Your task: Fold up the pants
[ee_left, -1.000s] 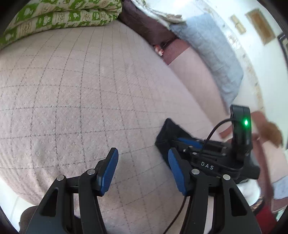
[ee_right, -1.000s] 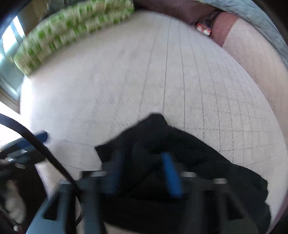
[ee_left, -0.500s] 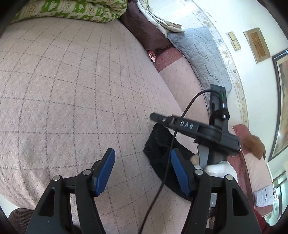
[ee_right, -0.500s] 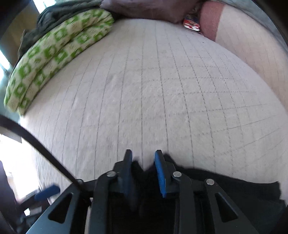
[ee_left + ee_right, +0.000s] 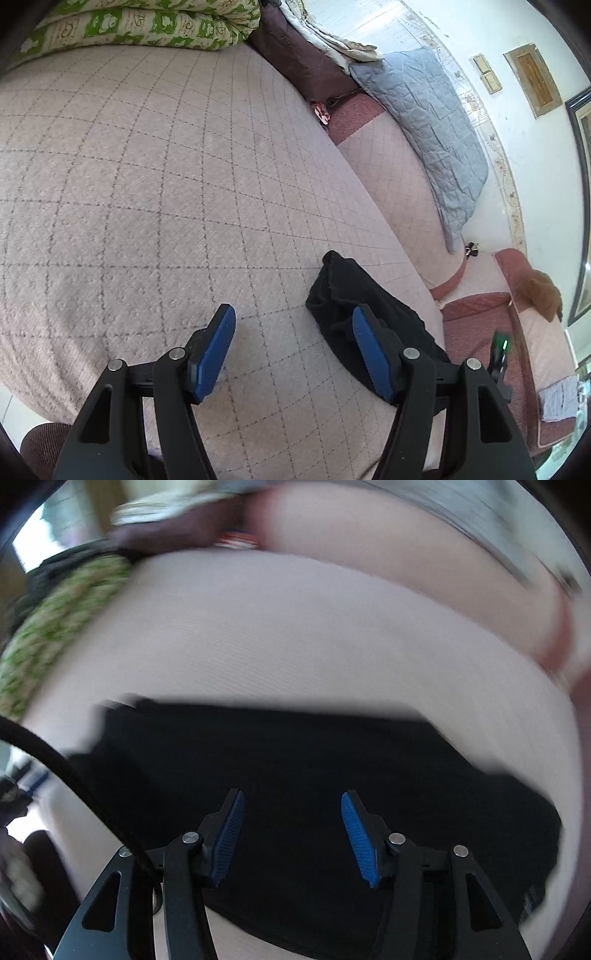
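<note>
Black pants (image 5: 303, 775) are lying bunched on the quilted bed (image 5: 147, 184), near its edge. I am hovering my right claw (image 5: 291, 834) over them, jaws apart and empty; my left claw (image 5: 291, 350) is gaping beside them. Grabbing the heap blind risks pinching several layers and folding it crooked.

pants (image 5: 354, 306): 1 | green-patterned quilt (image 5: 147, 26): 1 | grey quilted blanket (image 5: 436, 122): 1 | wall frames (image 5: 532, 83): 2
</note>
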Tool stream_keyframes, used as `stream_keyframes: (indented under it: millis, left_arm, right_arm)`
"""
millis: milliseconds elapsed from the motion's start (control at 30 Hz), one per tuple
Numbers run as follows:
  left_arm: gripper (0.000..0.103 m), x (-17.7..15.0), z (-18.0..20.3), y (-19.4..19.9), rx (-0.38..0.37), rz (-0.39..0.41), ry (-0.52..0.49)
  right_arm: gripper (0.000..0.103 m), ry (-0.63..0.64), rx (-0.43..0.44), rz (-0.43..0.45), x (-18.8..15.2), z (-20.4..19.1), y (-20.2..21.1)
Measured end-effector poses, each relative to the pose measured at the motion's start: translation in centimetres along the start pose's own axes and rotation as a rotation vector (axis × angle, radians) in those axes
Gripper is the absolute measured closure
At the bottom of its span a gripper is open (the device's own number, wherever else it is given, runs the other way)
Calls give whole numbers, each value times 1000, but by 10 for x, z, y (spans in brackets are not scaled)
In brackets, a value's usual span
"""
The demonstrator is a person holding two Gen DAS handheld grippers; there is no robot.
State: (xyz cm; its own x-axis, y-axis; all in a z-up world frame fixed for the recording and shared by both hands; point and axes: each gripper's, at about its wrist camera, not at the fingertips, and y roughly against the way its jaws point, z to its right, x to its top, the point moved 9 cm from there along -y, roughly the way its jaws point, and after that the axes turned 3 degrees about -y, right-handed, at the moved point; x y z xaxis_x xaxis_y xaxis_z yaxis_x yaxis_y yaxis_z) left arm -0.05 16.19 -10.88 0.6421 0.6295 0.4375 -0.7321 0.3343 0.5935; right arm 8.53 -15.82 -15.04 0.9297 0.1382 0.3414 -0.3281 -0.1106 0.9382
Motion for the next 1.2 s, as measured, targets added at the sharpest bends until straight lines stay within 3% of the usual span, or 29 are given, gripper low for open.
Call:
stream_keyframes:
  millis: [167, 200, 233, 267, 300, 333, 367, 533, 700, 767, 867, 1033, 1067, 1100, 1133, 1200]
  left_arm:
    - [38, -3, 6, 1, 56, -19, -52]
    - [38, -4, 15, 2, 63, -38, -85]
    - [38, -4, 24, 2, 71, -44, -115]
    - [38, -4, 33, 2, 79, -48, -148]
    - [38, -4, 49, 1, 78, -53, -188]
    - [38, -3, 61, -3, 69, -60, -209]
    - [37, -3, 73, -8, 56, -67, -229]
    - [37, -10, 123, -66, 75, -139, -374]
    - [37, -32, 122, -127, 133, -245, -480]
    - [37, -35, 115, -137, 152, -258, -490]
    - [37, -40, 114, -132, 111, -233, -539]
    - [37, -44, 108, -126, 73, -212, -562]
    - [37, -45, 108, -127, 76, -211, -564]
    - [37, -46, 109, -128, 81, -209, -568]
    - [35, -47, 110, -129, 83, -209, -571]
    - [31, -49, 114, -132, 88, -209, -584]
  right_arm:
    - [45, -372, -93, 15, -68, 174, 20]
    - [59, -427, -54, 36, -75, 189, 26]
    - [64, -484, 23, 63, -81, 200, 35]
    - [64, -525, 57, 85, -86, 207, 44]
    - [63, -528, 39, 101, -87, 211, 51]
    - [50, -515, 8, 122, -84, 211, 57]
    - [46, -484, -33, 143, -80, 208, 63]
    - [45, -399, 90, 203, -36, 153, 59]
    - [45, -231, 156, 192, 31, 80, 38]
    - [45, -168, 149, 157, 61, 60, 18]
    - [43, -99, 130, 79, 87, 36, -17]
    - [35, -29, 60, -45, 84, 35, -70]
    - [39, -14, 52, -28, 86, 31, -70]
    - [72, -7, 62, -19, 89, 28, -67]
    - [87, -8, 67, -18, 90, 25, -66]
    - [91, -7, 37, -2, 97, 23, -63]
